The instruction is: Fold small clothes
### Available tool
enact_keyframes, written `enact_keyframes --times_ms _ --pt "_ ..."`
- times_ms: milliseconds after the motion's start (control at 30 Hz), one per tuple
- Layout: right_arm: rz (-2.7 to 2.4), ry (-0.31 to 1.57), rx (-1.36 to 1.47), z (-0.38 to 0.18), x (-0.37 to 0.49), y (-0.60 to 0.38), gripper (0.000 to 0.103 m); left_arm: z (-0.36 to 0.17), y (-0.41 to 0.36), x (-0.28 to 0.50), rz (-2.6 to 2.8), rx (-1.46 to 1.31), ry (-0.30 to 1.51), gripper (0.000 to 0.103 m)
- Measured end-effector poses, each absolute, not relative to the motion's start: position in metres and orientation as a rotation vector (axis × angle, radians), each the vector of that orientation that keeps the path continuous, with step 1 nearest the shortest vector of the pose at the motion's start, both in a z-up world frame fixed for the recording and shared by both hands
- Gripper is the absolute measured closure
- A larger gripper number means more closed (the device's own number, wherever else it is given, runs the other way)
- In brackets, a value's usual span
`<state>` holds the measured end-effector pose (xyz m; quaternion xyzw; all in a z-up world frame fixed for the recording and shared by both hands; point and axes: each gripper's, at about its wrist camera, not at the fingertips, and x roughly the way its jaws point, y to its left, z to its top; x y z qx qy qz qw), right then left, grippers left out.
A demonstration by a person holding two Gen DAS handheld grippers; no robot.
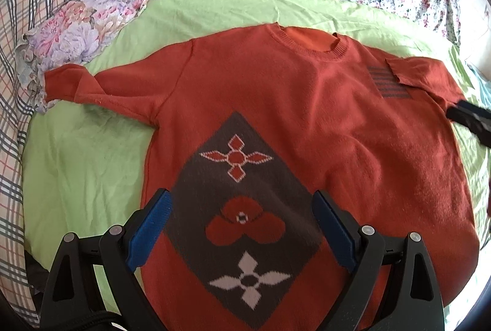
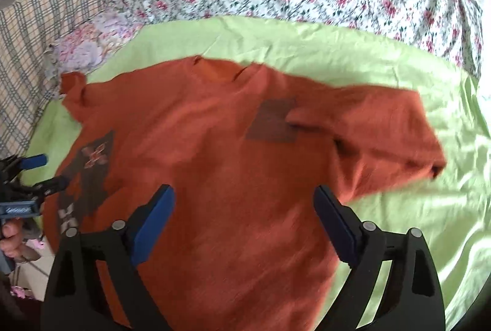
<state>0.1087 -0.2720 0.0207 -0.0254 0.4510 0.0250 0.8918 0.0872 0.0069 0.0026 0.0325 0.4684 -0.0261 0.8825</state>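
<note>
The right wrist view is motion-blurred, so the orange sweater's (image 2: 233, 165) pattern reads only as smudges there, and its hem is cut off by the lower edge in both views. The sweater lies spread front-up on a light green sheet (image 1: 76, 165), centre frame. The left gripper (image 1: 242, 223) hangs over the grey diamond motif (image 1: 242, 208), jaws wide apart, gripping nothing. The right gripper (image 2: 244, 220) likewise stands wide and empty above the sweater's body, angled downward. A hand (image 2: 12, 242) shows at lower left.
</note>
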Motion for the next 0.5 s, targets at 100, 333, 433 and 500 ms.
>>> enact_keyframes --times_ms 100,333,433,500 --pt "0.024 0.941 -0.093 0.015 0.141 -0.284 0.02 0.001 0.009 0.095 -0.048 0.057 0.978 0.01" --pt "-0.009 1.012 -0.22 -0.017 0.216 -0.297 0.028 -0.015 0.013 0.111 -0.045 0.037 1.017 0.01" --pt "-0.016 1.06 -0.278 -0.042 0.234 -0.3 0.041 -0.023 0.015 0.117 -0.038 0.03 1.04 0.01" --pt "-0.046 1.085 -0.308 -0.052 0.241 -0.308 0.06 -0.026 0.017 0.12 -0.042 0.015 1.049 0.01"
